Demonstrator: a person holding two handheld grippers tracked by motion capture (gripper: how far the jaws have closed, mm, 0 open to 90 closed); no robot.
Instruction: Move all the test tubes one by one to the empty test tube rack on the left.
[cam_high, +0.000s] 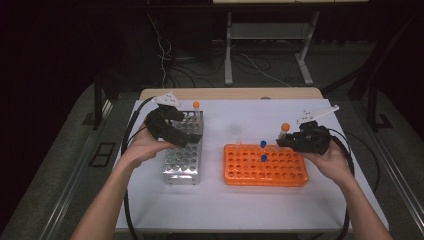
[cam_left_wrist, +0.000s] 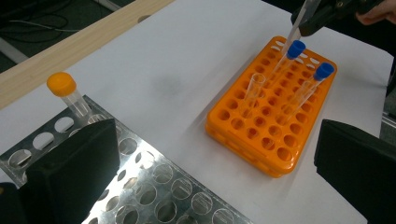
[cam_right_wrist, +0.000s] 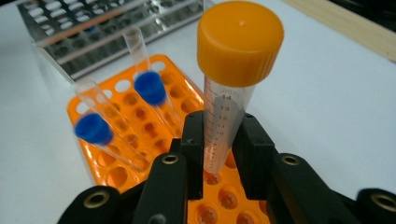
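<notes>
My right gripper (cam_right_wrist: 224, 140) is shut on a clear graduated tube with an orange cap (cam_right_wrist: 239, 42), holding it upright just above the orange rack (cam_right_wrist: 100, 175). In the high view that gripper (cam_high: 284, 142) is at the rack's (cam_high: 265, 172) far right corner. Two blue-capped tubes (cam_high: 263, 144) (cam_high: 264, 158) and an uncapped clear tube (cam_left_wrist: 254, 88) stand in the orange rack. My left gripper (cam_high: 187, 136) hovers over the metal rack (cam_high: 182, 165), its jaws wide open (cam_left_wrist: 215, 158) and holding nothing. Another orange-capped tube (cam_left_wrist: 62, 85) stands at the metal rack's (cam_left_wrist: 154, 186) far corner.
Both racks sit on a white table (cam_high: 240, 205) with a wooden strip (cam_high: 230, 93) along its far edge. Bare tabletop lies between the racks and in front of them. A metal stand (cam_high: 229, 50) and cables lie on the dark floor beyond.
</notes>
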